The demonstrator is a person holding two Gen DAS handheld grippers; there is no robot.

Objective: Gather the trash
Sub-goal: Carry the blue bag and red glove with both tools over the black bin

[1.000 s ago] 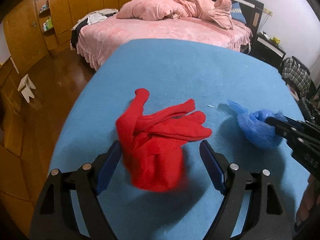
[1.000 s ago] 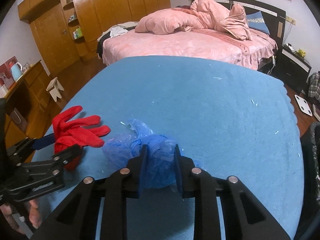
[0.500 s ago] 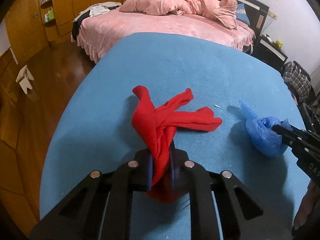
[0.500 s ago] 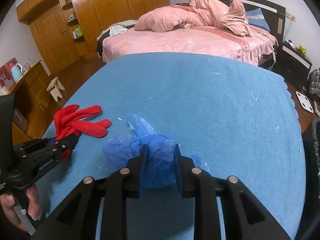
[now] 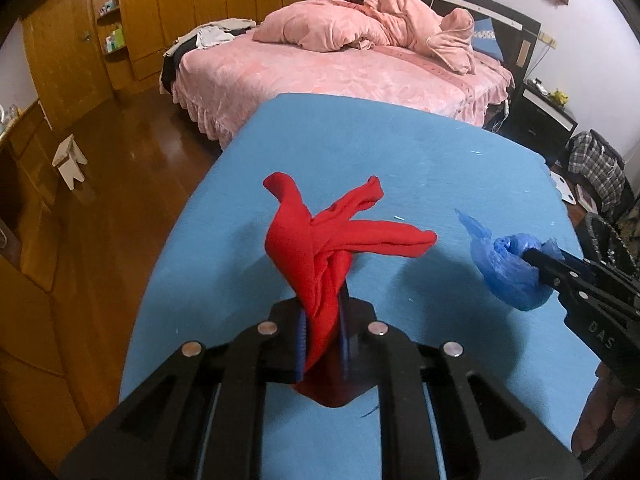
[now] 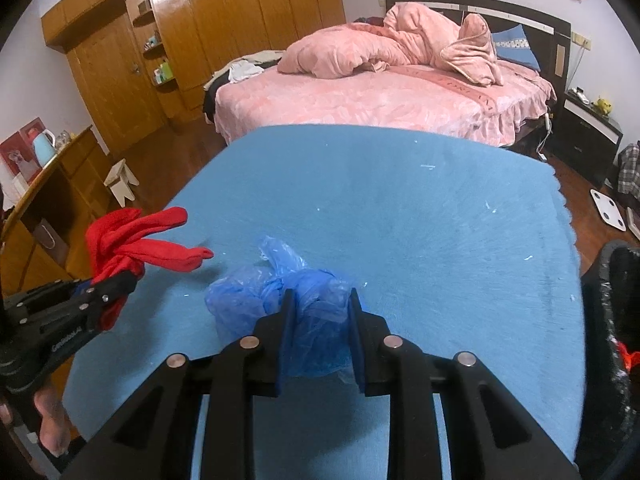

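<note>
Holding: I have one piece of trash pinched in each claw, both above the blue table [image 5: 400, 152].
Left gripper [image 5: 323, 344]: jaws have just been closing and are now clamped on the red glove [image 5: 316, 256]; blue pads press its cuff from both sides.
Red glove: bunched at the cuff where I grip it, fingers fanning out past the jaws over the near-left part of the table; a dark shadow lies on the cloth under it. From the right camera the glove [image 6: 132, 240] hangs at the table's left edge, pinched in the left gripper [image 6: 120, 284].
Right gripper [image 6: 318, 320]: jaws partly together, squeezing the blue bag [image 6: 280, 300] between the pads.
Blue bag: crumpled thin plastic, a twisted tail poking forward beyond the fingers. From the left camera the bag [image 5: 508, 268] sits at the tip of the right gripper [image 5: 536, 264], well apart from the glove, over the right side of the table.
Table: blue cloth cover, a few small pale specks scattered across it.
Hands: fingers of the hand [image 6: 52, 420] on the left gripper show at the lower left of the right view.
Room: pink bed [image 5: 360, 76] beyond the table's far edge, wooden wardrobe [image 6: 200, 20] to its left.
</note>
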